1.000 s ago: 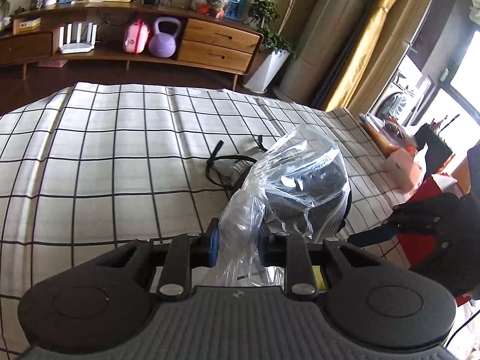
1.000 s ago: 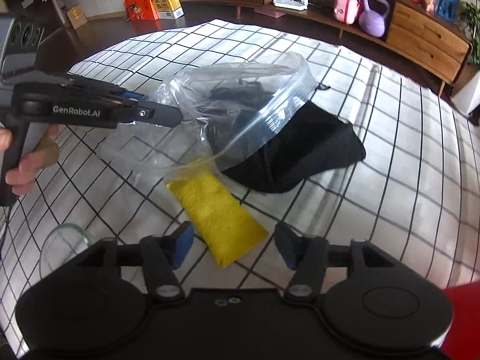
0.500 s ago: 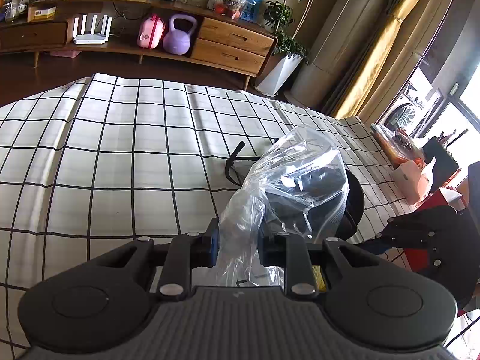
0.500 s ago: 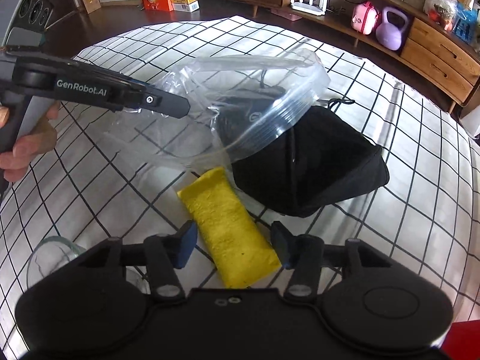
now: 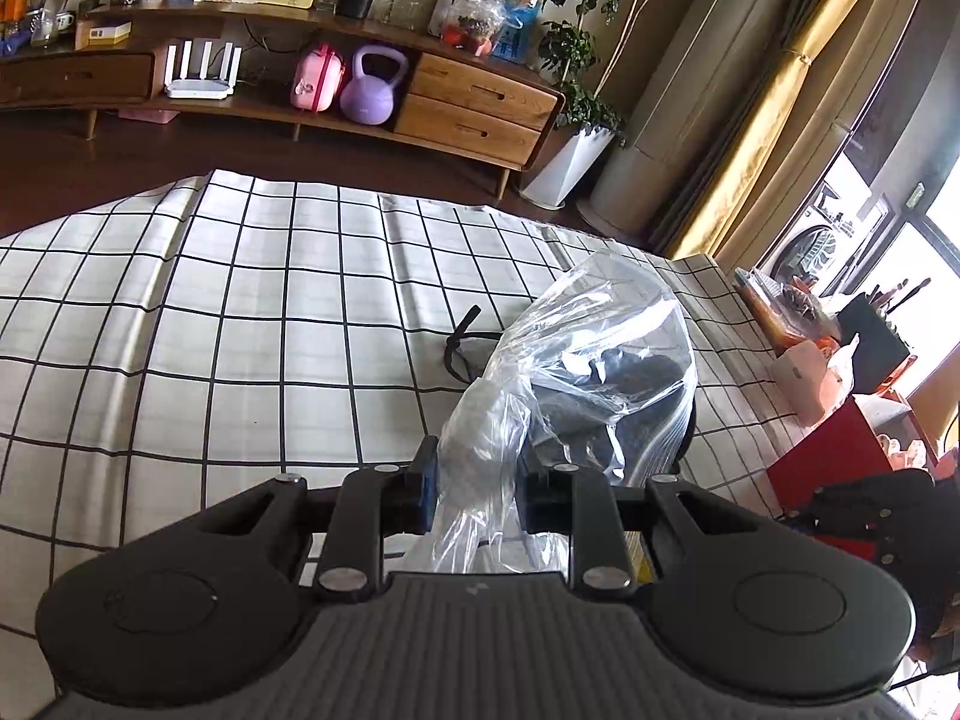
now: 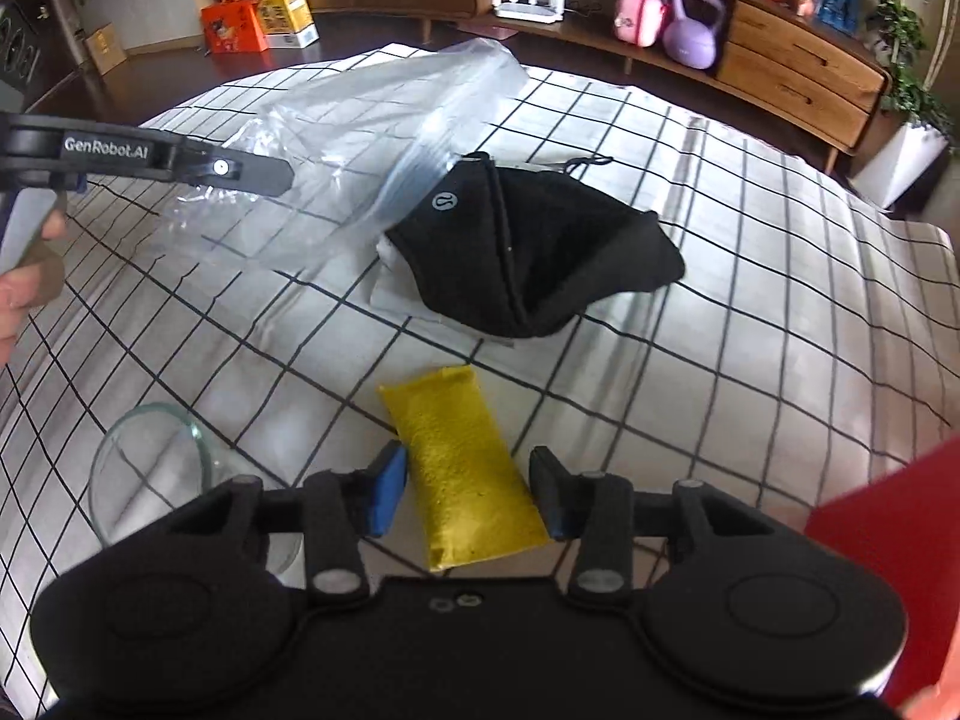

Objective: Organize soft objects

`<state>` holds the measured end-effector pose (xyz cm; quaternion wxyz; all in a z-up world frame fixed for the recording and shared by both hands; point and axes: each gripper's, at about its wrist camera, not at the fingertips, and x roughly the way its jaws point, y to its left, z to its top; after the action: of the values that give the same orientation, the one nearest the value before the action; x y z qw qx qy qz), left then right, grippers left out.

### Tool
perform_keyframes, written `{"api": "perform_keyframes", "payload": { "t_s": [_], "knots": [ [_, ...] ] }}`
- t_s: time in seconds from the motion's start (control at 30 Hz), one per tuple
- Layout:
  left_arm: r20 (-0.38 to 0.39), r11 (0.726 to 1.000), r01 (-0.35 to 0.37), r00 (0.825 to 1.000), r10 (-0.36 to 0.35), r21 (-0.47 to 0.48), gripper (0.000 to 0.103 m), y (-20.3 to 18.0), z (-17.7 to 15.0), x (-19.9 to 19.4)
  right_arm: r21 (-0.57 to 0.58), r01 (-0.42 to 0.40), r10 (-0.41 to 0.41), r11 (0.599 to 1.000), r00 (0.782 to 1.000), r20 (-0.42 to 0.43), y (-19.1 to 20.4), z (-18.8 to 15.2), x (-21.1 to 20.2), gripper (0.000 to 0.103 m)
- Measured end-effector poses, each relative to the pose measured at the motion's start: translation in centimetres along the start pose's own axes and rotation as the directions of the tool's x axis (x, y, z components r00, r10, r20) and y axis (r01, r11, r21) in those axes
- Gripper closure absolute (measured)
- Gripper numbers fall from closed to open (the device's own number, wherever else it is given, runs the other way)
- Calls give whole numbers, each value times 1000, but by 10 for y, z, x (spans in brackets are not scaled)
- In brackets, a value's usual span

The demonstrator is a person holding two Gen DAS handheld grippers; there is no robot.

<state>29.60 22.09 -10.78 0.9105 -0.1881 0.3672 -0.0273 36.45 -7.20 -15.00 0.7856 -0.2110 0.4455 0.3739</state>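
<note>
On the checked cloth (image 6: 750, 276), I have the clear zip bag (image 6: 372, 114) bunched tight in my left gripper (image 5: 474, 480), lifted beside the black cap (image 6: 534, 246). My right gripper (image 6: 465, 492) is nearer the yellow pouch (image 6: 465, 468); its jaws are closing with the pouch between them, neither pad pressing yet. The pouch's long axis runs away from me, tilted slightly left, so the jaws span its short width.

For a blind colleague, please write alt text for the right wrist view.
The right hand-held gripper closes around a yellow pouch on a checked cloth. Behind, the left hand-held gripper holds a clear zip bag beside a black cap.
</note>
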Motion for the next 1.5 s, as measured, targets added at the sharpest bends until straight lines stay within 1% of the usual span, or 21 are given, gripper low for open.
{"api": "perform_keyframes", "payload": {
  "t_s": [0.27, 0.3, 0.33, 0.37, 0.4, 0.57, 0.6, 0.77, 0.87, 0.93, 1.07, 1.23, 1.37, 1.5],
  "knots": [
    [-1, 1000, -20, 1000, 20, 9, 79, -17, -7, -29, 57, 58, -61, 997, 997, 48, 13, -23, -38, 62],
    [0, 1000, -20, 1000, 20, 9, 79, -19, -8, -33, 63, 59, -62, 996, 997, 54, 14, -26, -42, 64],
    [0, 1000, -21, 1000, 21, 11, 79, -22, -9, -37, 68, 63, -67, 996, 996, 59, 16, -28, -48, 77],
    [1, 1000, -22, 1000, 22, 15, 79, -25, -10, -40, 74, 61, -66, 995, 996, 64, 17, -30, -52, 87],
    [2, 1000, -21, 1000, 21, 16, 79, -28, -10, -44, 89, 67, -73, 994, 995, 65, 18, -32, -57, 89],
    [9, 1000, 0, 1000, 0, 24, 79, -41, -17, -59, 83, 80, -83, 993, 996, 33, 19, -46, -67, 88],
    [10, 1000, 6, 1000, -7, 27, 79, -44, -18, -62, 86, 72, -74, 994, 997, 26, 18, -50, -67, 89],
    [3, 999, 21, 1000, -22, 30, 79, -53, -27, -68, 109, 68, -72, 992, 997, 28, 20, -70, -72, 90],
    [0, 999, 24, 1000, -24, 31, 79, -56, -31, -69, 115, 47, -50, 992, 998, 27, 23, -82, -74, 90],
    [-1, 999, 23, 1000, -23, 30, 79, -58, -33, -71, 120, 55, -59, 991, 998, 23, 25, -90, -72, 91],
    [-2, 999, 21, 1000, -21, 35, 79, -64, -36, -77, 141, 71, -81, 987, 995, 62, 26, -98, -82, 91],
    [0, 998, 36, 999, -36, 52, 79, -84, -38, -87, 170, 75, -98, 983, 986, 131, 20, -100, -113, 91],
    [2, 994, 60, 998, -60, 86, 79, -112, -37, -96, 179, 85, -119, 980, 975, 189, 15, -100, -148, 91],
    [-1, 989, 89, 996, -89, 118, 79, -145, -33, -103, 188, 110, -156, 976, 956, 248, 5, -98, -188, 91]
  ]
}}
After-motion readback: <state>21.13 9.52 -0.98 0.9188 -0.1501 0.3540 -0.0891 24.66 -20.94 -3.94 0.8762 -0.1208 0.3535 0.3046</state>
